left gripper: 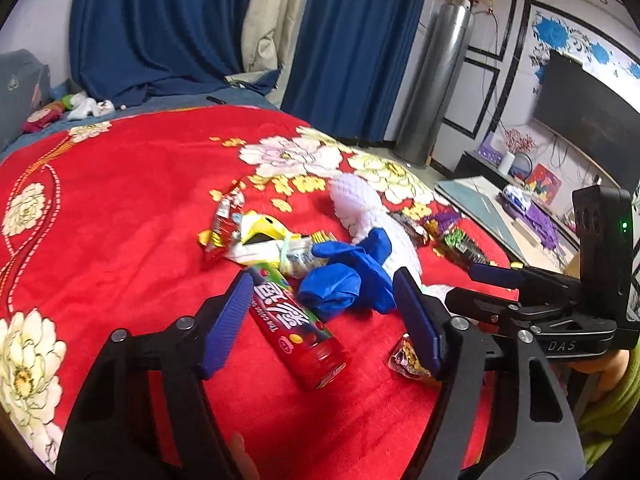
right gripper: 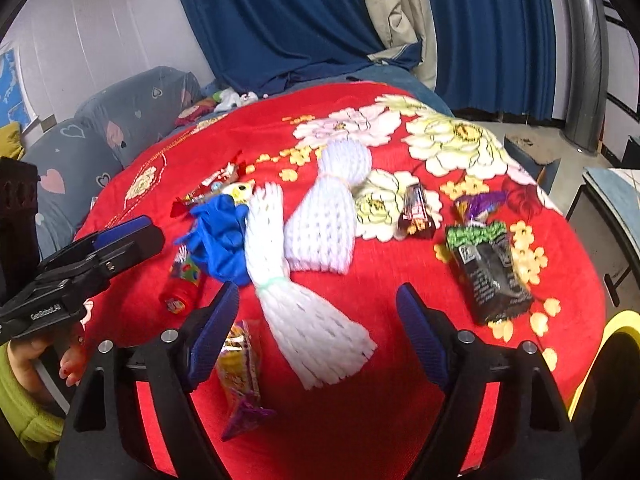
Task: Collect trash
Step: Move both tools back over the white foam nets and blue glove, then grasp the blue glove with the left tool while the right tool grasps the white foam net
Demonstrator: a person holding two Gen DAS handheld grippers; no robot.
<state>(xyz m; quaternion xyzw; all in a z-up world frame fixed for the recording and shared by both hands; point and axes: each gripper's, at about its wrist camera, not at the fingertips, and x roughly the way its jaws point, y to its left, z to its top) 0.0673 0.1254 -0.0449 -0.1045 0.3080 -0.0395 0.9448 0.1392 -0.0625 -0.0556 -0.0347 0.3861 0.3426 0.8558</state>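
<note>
Left gripper (left gripper: pixel 320 320): jaws apart and empty, a partial gap; it hangs low over the red blanket (left gripper: pixel 120 208).
Left pads (left gripper: pixel 226 322): the left one lies against the side of the red tube (left gripper: pixel 296 336) in this view; real contact cannot be told. The right one stands over a small yellow wrapper (left gripper: pixel 404 360).
Between the left jaws: the tube's upper half and a crumpled blue glove (left gripper: pixel 348 280), neither gripped.
Right gripper (right gripper: pixel 318 340): jaws spread wide, empty, just above the blanket.
Between the right jaws: the flared end of a white foam net (right gripper: pixel 308 320); the pads are clear of it.
Right gripper's left pad (right gripper: pixel 212 336): just beside a yellow-and-purple wrapper (right gripper: pixel 240 360), no clear contact.
Trash: strewn over the middle of the blanket.
Second foam net (right gripper: pixel 324 216): beyond the first, nearly touching it.
Red-and-white wrapper (left gripper: pixel 226 212): past the tube, with a yellow packet (left gripper: pixel 264 232) beside it.
Black packet (right gripper: pixel 488 276): to the right, well apart from the nets.
Small dark wrapper (right gripper: pixel 416 212): between the black packet and the second net.
Yellow bin rim (right gripper: pixel 616 320): at the right edge of the right wrist view.
Person: a hand and green sleeve (right gripper: pixel 28 400) behind the left gripper.
</note>
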